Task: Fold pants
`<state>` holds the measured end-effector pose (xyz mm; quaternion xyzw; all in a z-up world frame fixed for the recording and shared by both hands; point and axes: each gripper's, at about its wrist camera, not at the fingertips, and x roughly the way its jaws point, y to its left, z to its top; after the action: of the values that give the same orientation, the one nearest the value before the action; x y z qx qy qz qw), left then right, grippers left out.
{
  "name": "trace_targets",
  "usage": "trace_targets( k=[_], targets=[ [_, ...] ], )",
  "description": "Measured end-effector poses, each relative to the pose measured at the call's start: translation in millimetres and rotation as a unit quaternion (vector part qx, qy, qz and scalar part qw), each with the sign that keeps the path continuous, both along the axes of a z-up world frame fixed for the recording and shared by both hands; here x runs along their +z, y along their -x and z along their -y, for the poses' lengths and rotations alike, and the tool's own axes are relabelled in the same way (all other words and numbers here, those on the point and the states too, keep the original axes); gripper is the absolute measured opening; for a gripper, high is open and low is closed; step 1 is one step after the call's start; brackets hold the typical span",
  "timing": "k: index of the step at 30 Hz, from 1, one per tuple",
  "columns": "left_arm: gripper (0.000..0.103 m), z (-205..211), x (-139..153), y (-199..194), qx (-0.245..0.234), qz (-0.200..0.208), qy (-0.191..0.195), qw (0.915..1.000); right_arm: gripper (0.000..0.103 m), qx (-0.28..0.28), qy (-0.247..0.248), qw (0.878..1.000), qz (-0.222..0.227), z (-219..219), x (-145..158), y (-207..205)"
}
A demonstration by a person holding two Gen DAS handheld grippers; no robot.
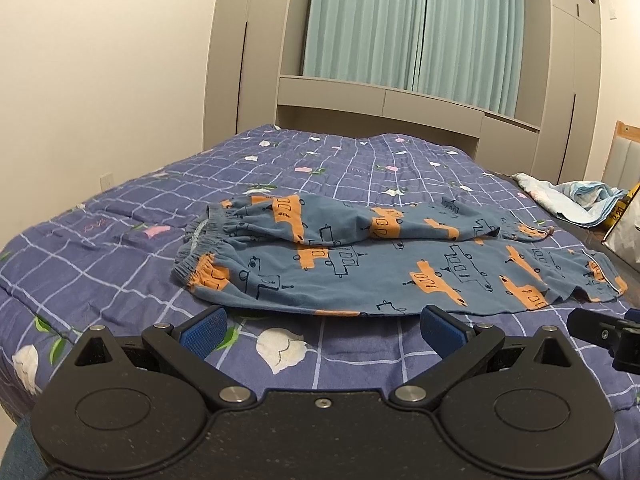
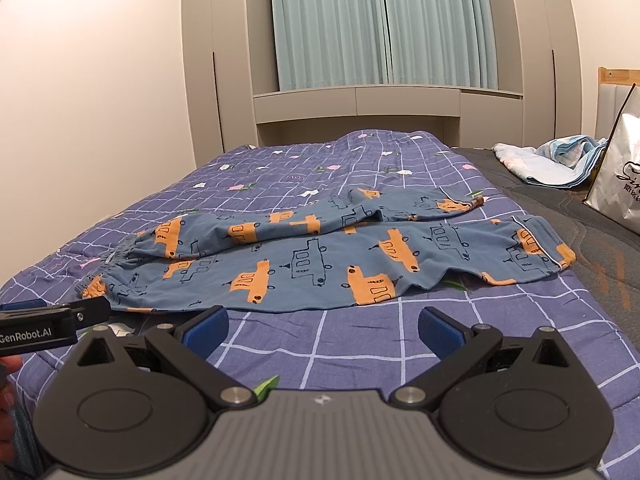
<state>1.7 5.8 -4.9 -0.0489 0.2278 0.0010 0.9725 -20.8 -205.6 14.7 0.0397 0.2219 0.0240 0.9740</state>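
Observation:
Blue pants (image 1: 360, 264) with orange and outlined vehicle prints lie spread sideways on the bed, waistband to the left, leg ends to the right. The far leg is rumpled and lies partly over the near leg. The pants also show in the right wrist view (image 2: 320, 264). My left gripper (image 1: 322, 326) is open and empty, just short of the pants' near edge by the waist half. My right gripper (image 2: 322, 326) is open and empty, just short of the near edge by the leg half. Each gripper shows at the other view's edge.
The bed carries a purple checked quilt (image 1: 120, 248) with flower prints. A crumpled light blue cloth (image 2: 556, 160) and a white shopping bag (image 2: 620, 176) sit at the right on a dark mattress cover. A wall stands left, cabinets and teal curtains (image 2: 384, 20) behind.

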Motion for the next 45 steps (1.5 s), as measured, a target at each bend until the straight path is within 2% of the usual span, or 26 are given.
trace_targets(
  k=[11,17,25,29,32,36,45],
  targets=[
    [0.103,0,-1,-2,0.002,-0.006,0.000,1.0000,0.103,0.001,-0.003,1.000,-0.005,-3,-2,0],
    [0.103,1,-1,-4,-0.006,-0.012,0.000,0.9999,0.103,-0.008,0.011,0.999,-0.039,-4,-3,-6],
    [0.103,9,7,-11,-0.021,-0.015,-0.031,0.9992,0.103,-0.009,0.028,0.998,-0.048,-3,3,-15],
    [0.103,17,10,-29,-0.042,-0.053,-0.062,0.9958,0.103,-0.009,0.034,0.998,-0.051,-3,7,-23],
    [0.103,16,10,-44,-0.032,-0.082,-0.075,0.9933,0.103,-0.008,0.033,0.998,-0.052,-2,10,-28],
    [0.103,6,14,-58,-0.012,-0.079,-0.064,0.9947,0.103,-0.005,0.031,0.998,-0.051,-2,13,-37],
    [0.103,-8,32,-95,-0.022,-0.059,-0.017,0.9979,0.103,0.024,0.034,0.998,-0.047,-4,20,-72]
  ],
)
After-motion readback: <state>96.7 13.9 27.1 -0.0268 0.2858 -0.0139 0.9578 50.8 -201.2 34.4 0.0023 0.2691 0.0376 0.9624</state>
